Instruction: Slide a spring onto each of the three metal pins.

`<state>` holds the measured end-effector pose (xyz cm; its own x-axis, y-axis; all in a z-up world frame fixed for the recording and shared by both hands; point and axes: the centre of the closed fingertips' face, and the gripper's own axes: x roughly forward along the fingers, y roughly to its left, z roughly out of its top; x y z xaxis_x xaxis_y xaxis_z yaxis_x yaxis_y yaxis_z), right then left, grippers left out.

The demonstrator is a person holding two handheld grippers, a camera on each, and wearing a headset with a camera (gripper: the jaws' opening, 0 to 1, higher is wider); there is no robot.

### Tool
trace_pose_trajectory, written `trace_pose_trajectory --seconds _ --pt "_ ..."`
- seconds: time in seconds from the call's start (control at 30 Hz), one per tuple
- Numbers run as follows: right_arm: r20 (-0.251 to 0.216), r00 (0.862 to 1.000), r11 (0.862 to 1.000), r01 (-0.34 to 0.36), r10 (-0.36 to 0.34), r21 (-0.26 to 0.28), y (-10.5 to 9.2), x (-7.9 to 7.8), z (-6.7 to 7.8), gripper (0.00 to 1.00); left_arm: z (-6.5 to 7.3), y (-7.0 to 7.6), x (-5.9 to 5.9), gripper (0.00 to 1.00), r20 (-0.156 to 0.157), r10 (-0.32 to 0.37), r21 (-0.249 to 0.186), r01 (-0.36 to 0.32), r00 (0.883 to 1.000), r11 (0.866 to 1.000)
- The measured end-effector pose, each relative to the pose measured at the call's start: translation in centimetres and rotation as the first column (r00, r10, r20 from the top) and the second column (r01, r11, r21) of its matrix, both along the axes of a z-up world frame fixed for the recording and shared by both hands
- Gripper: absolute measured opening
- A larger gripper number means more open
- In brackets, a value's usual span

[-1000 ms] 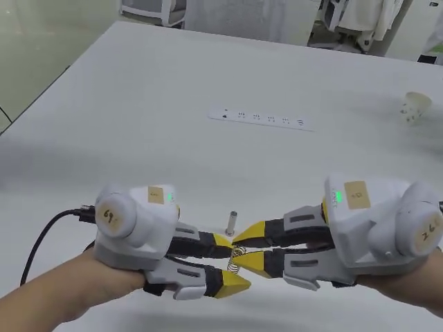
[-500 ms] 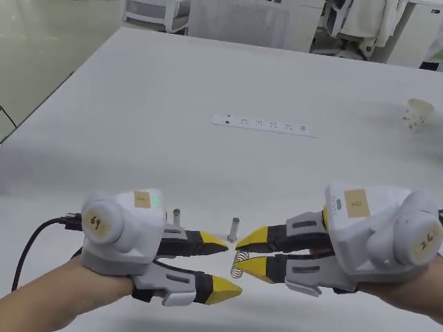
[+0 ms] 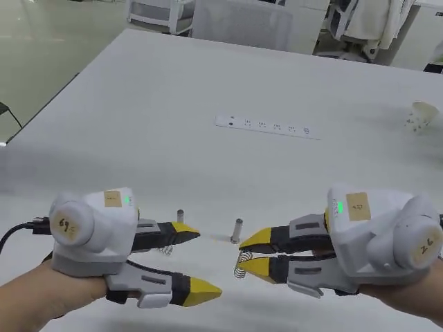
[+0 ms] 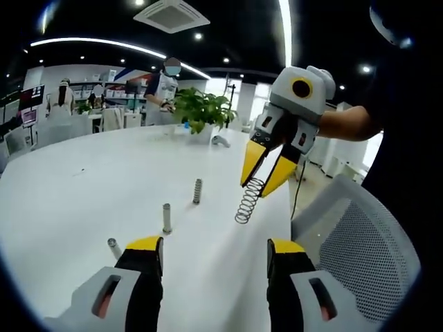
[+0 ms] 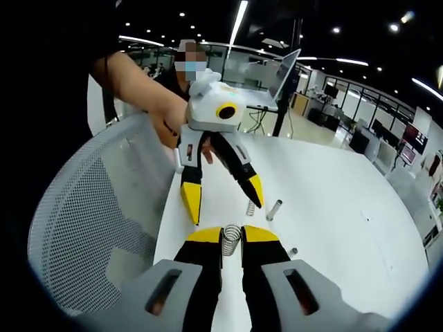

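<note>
R hand-held gripper [image 3: 243, 254] clamped on coiled silver wire spring [image 3: 239, 263] | L hand-held gripper [image 3: 208, 264] jaws apart | left gripper view gives us 3 short grey metal pins [image 4: 167, 218], farthest w/ 2nd spring [image 4: 197, 191]

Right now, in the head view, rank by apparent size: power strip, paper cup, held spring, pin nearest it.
1. power strip
2. paper cup
3. spring and pin: too alike to rank; both sit nearer the camera.
</note>
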<state>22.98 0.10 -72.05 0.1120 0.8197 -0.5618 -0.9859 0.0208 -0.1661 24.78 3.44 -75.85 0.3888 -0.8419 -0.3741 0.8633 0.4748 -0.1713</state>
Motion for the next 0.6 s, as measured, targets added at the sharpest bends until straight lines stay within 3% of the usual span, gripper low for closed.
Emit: trace_pose_trajectory --seconds 0.23,0.3,0.6 --pt "0.012 1.0 1.0 0.025 -0.025 0.0 -0.4 0.7 0.0 0.07 -0.6 2.6 0.0 0.67 -0.003 0.057 0.036 -0.057 0.998 0.998" --pt "0.013 0.999 0.999 0.033 -0.033 0.0 -0.5 0.9 -0.1 0.07 -0.7 3.4 0.0 0.7 0.011 0.076 0.052 -0.076 0.997 0.996" --pt "0.017 0.998 0.999 0.055 -0.055 -0.001 -0.8 1.3 -0.6 0.07 -1.2 6.1 0.1 0.89 0.003 0.16 0.072 -0.16 0.987 0.985"
